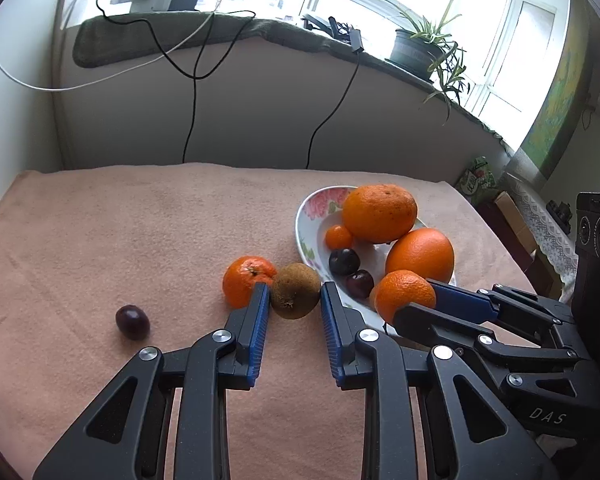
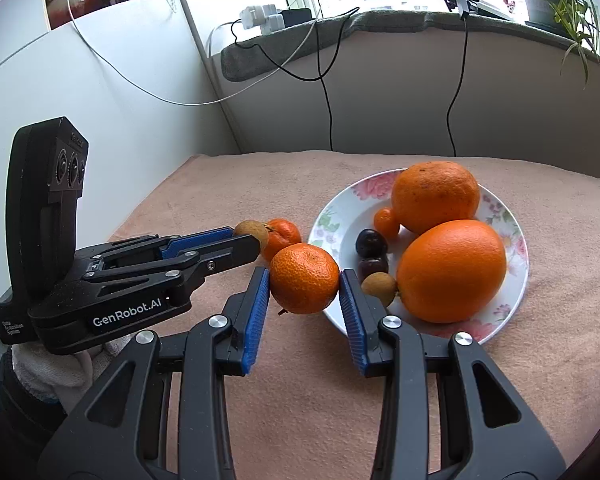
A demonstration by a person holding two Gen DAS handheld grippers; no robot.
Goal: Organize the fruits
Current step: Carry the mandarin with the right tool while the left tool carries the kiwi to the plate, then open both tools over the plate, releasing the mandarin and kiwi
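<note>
My right gripper [image 2: 304,284] is shut on a mandarin [image 2: 304,284] and holds it over the near rim of the flowered plate [image 2: 342,210]; the mandarin also shows in the left wrist view [image 1: 402,294]. The plate [image 1: 306,220] holds two big oranges [image 2: 452,270], a tiny orange [image 2: 386,222], two dark plums [image 2: 370,244] and a small brown fruit [image 2: 380,288]. My left gripper [image 1: 294,300] is open, its fingertips on either side of a brown kiwi [image 1: 294,296] on the pink cloth. Another mandarin [image 1: 246,280] lies just left of the kiwi. A dark plum [image 1: 132,322] lies alone to the left.
A pink cloth [image 1: 120,240] covers the table. Behind it is a wall with hanging cables [image 1: 192,92], and a windowsill with a potted plant [image 1: 424,44]. A cabinet with a lace cover [image 1: 540,216] stands at the right.
</note>
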